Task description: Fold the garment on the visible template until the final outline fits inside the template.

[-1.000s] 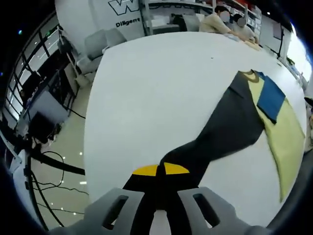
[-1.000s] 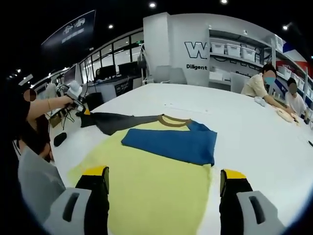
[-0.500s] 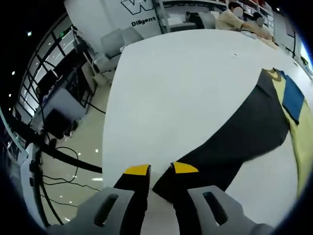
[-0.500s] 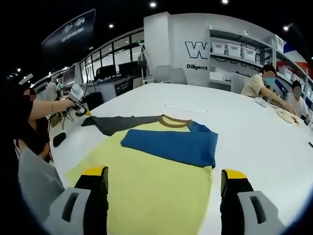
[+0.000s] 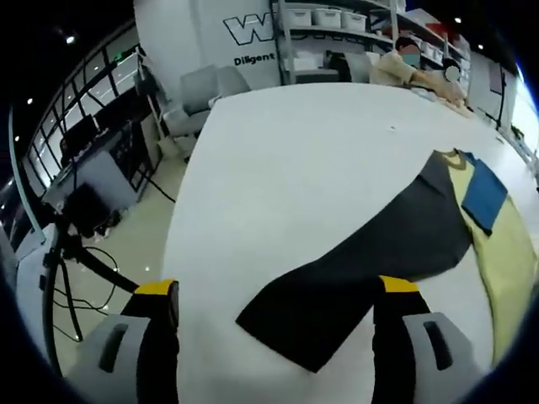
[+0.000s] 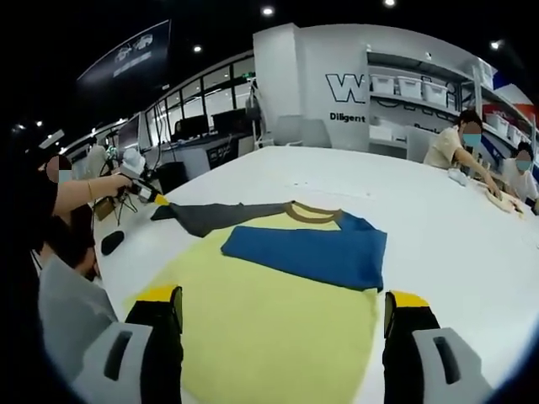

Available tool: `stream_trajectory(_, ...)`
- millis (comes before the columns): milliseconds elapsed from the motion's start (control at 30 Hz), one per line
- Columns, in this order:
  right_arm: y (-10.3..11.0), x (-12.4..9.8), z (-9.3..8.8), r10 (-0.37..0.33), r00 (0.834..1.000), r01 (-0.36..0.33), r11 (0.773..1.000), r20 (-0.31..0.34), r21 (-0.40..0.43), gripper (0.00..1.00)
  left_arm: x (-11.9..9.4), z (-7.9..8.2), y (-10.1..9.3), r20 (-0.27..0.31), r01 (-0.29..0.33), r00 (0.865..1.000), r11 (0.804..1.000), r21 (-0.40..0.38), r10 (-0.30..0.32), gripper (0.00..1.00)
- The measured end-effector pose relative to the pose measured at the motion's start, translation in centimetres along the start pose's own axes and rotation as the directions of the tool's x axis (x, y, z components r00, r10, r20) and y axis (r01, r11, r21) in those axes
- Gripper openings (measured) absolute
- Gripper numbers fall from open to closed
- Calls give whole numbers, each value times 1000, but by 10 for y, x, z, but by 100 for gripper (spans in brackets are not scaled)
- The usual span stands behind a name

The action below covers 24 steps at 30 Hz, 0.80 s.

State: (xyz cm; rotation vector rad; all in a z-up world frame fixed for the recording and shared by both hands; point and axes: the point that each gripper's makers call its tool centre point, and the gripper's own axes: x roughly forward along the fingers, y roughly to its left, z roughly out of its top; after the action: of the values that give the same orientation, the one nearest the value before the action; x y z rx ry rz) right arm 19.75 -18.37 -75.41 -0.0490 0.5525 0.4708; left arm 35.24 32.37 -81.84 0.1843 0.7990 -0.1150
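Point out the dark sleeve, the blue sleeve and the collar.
dark sleeve [image 5: 370,252], left gripper view, middle of the spread cloth
blue sleeve [image 6: 312,251], right gripper view, centre of the folded panel
collar [image 6: 313,213], right gripper view, brown neckband

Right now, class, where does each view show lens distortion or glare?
Left gripper view: fisheye curves the table edge, and daylight glares at the right. Right gripper view: ceiling lights flare as bright spots, and the shirt bulges toward the lens.

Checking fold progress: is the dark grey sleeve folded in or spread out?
Spread out. The dark grey sleeve lies flat on the white table, stretched away from the yellow body; the blue sleeve is folded across it.
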Motion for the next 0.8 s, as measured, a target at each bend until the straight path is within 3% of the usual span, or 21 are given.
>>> stream_trajectory(433, 3, -2, -1, 8, 1000, -8, 1000, 1, -12, 99, -5, -28, -11, -1, 12, 1000, 998, -64, -12, 96)
stream_trajectory(533, 4, -3, -2, 9, 1000, -9, 1000, 0, -11, 99, -6, -41, -12, -21, 0, 1000, 993, -122, -3, 90)
stream_trajectory(667, 3, -1, -5, 12, 1000, -12, 1000, -13, -11, 99, -6, -46, -16, 9, 13, 1000, 982, -189, -11, 81)
stream_trajectory(800, 4, -1, -6, 13, 1000, -14, 1000, -12, -11, 99, -11, -47, -14, 32, 1, 999, 976, -219, 7, 60)
